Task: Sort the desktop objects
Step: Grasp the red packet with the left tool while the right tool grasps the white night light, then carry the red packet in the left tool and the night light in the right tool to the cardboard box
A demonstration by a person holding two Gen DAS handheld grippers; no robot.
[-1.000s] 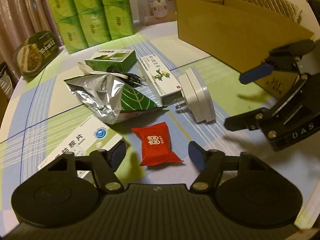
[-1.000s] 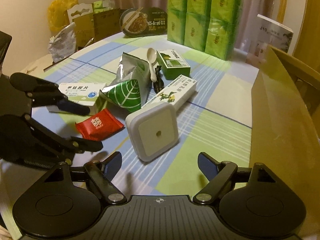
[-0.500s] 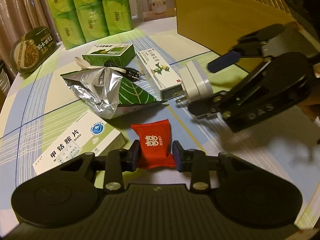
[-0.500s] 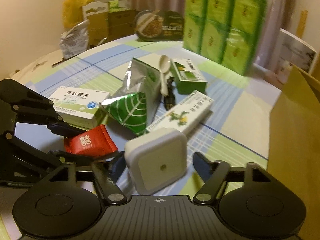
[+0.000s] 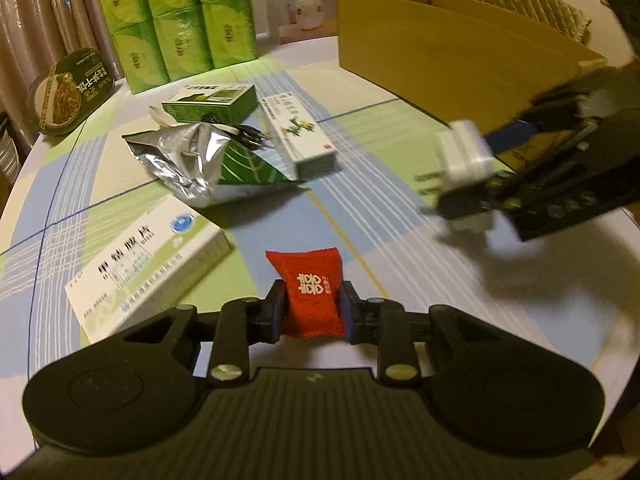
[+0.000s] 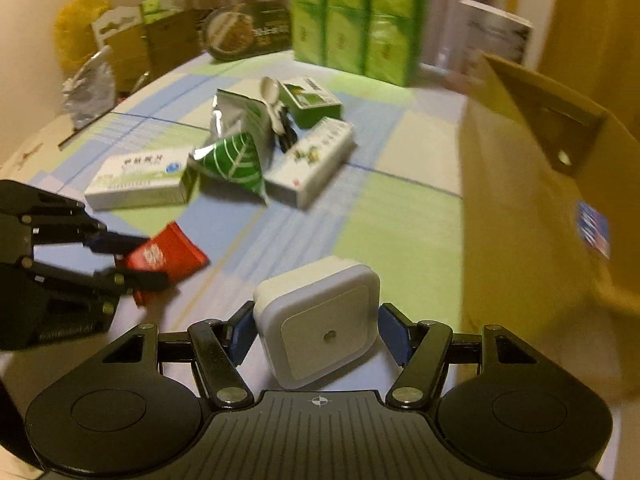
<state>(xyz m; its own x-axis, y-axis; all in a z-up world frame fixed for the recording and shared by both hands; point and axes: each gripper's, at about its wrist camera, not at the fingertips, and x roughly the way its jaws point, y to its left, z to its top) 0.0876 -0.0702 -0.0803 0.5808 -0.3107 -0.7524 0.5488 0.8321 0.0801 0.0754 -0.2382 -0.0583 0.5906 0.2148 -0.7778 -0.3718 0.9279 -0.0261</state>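
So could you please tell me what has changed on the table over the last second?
The left gripper closed on the red foil packet, and the right gripper closed on the white square plug-in night light and carried it off the table toward the cardboard box. The medicine boxes, green leaf-print foil bag and green tissue packs stayed put.

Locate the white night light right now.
The white night light is clamped in the right gripper, low centre in the right wrist view, lifted off the table beside the cardboard box.
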